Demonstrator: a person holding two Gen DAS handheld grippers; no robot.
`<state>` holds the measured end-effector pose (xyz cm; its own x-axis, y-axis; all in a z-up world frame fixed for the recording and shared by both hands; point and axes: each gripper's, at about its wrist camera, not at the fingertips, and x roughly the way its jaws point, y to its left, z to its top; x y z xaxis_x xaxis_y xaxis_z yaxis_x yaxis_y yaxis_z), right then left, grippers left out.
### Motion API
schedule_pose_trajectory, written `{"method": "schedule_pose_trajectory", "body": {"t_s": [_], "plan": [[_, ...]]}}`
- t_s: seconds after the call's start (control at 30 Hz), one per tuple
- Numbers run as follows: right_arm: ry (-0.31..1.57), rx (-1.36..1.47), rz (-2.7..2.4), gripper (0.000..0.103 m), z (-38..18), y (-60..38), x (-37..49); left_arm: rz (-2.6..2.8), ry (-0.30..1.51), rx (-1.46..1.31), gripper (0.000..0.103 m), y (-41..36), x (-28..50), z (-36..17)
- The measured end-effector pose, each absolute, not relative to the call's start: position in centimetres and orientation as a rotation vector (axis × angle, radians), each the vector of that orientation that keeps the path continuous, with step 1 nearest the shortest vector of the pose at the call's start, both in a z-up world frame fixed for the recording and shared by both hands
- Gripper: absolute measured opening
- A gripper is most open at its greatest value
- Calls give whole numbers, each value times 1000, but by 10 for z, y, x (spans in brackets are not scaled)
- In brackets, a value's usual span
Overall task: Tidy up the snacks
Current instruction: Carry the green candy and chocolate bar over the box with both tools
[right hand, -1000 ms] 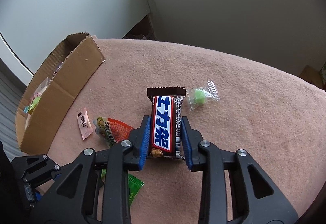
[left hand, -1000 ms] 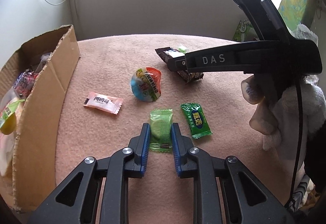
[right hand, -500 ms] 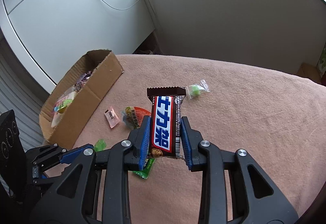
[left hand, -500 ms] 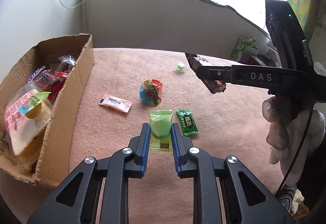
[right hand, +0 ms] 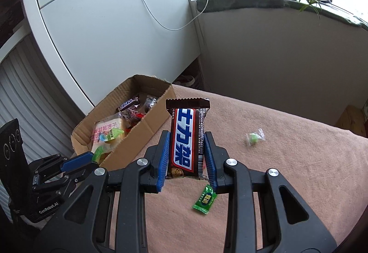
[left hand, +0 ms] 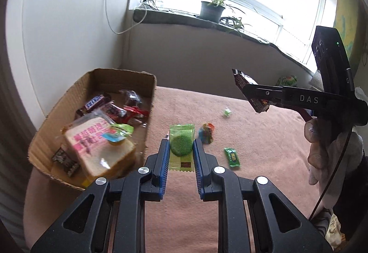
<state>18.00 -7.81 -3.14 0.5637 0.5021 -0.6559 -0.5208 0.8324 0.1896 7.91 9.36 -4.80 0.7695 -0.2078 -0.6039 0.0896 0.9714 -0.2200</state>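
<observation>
Left gripper (left hand: 180,156) is pinching a light, crinkly green packet (left hand: 181,142) mid-body; right gripper (right hand: 186,156) is squeezing a stiffer bar (right hand: 187,138) across its slippery sides.

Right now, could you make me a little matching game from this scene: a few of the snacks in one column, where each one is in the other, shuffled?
Things
1. chocolate bar
2. light green packet
3. wrapped sandwich
4. dark green candy

Places
A. lying in the cardboard box
B. lying loose on the pink cloth
C. clamped in the right gripper
D. clamped in the left gripper

Pairs: 1-C, 2-D, 3-A, 4-B
</observation>
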Motion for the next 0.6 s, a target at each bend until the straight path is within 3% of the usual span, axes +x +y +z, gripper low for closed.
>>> {"method": "schedule_pose_trajectory", "body": {"t_s": [0.6], "plan": [[746, -195, 696, 30, -24, 44, 221, 36, 631, -260, 19, 195, 81, -53]]}}
